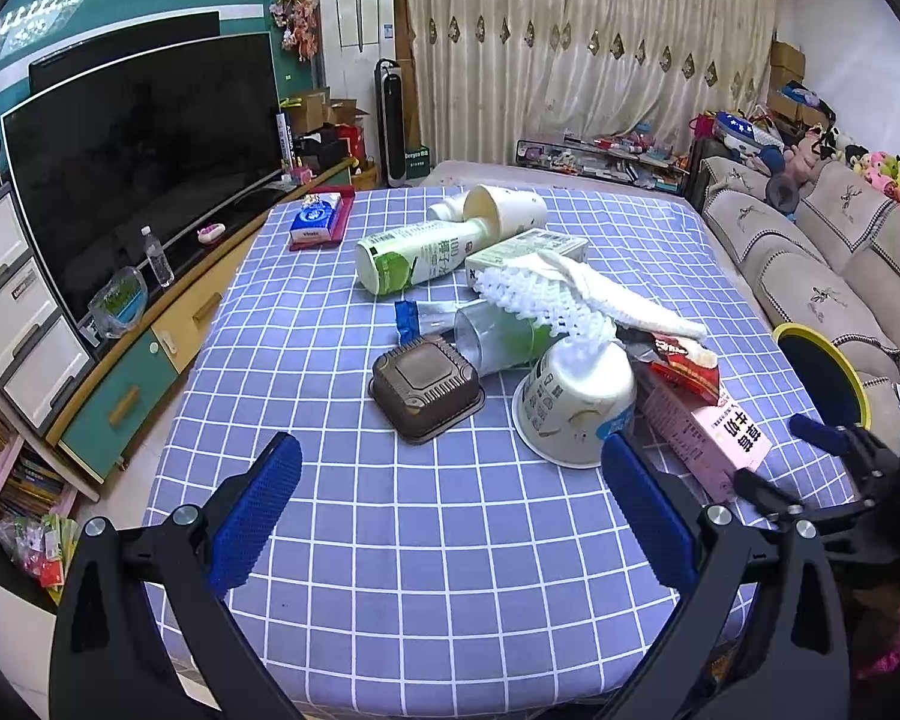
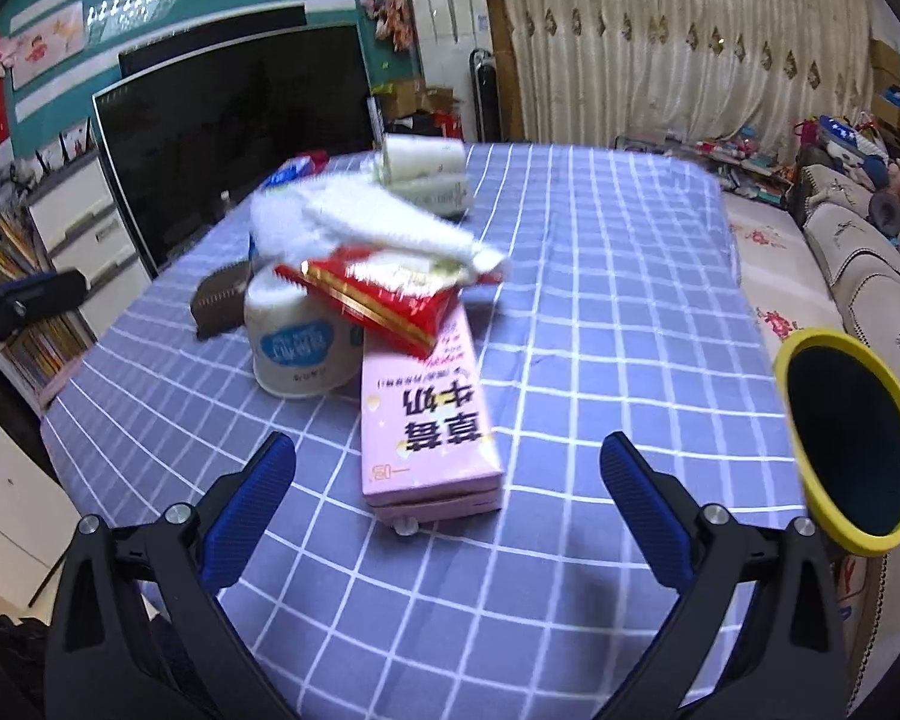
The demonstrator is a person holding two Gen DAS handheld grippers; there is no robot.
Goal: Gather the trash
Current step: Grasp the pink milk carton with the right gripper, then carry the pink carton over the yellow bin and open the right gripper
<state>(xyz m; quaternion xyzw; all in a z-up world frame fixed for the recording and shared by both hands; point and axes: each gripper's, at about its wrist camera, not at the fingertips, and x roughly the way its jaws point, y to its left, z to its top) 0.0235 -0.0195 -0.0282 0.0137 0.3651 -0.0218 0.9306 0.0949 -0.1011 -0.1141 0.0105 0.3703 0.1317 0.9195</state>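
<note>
My left gripper (image 1: pixel 450 462) hangs wide open over the checked counter (image 1: pixel 426 540), empty. Left of the pink milk carton (image 2: pixel 429 420) sit the brown tray (image 1: pixel 427 387) and upturned white cup (image 1: pixel 576 405). The carton lies between the spread, empty fingers of my right gripper (image 2: pixel 447 462); right of it stands the yellow-rimmed bin (image 2: pixel 852 450).

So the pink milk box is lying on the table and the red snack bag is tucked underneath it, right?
Not quite. The pink milk box does lie on the checked table, but the red snack bag rests on top of its far end, not underneath. The right wrist view shows this best. Both pairs of tongs are open and holding nothing.
</note>
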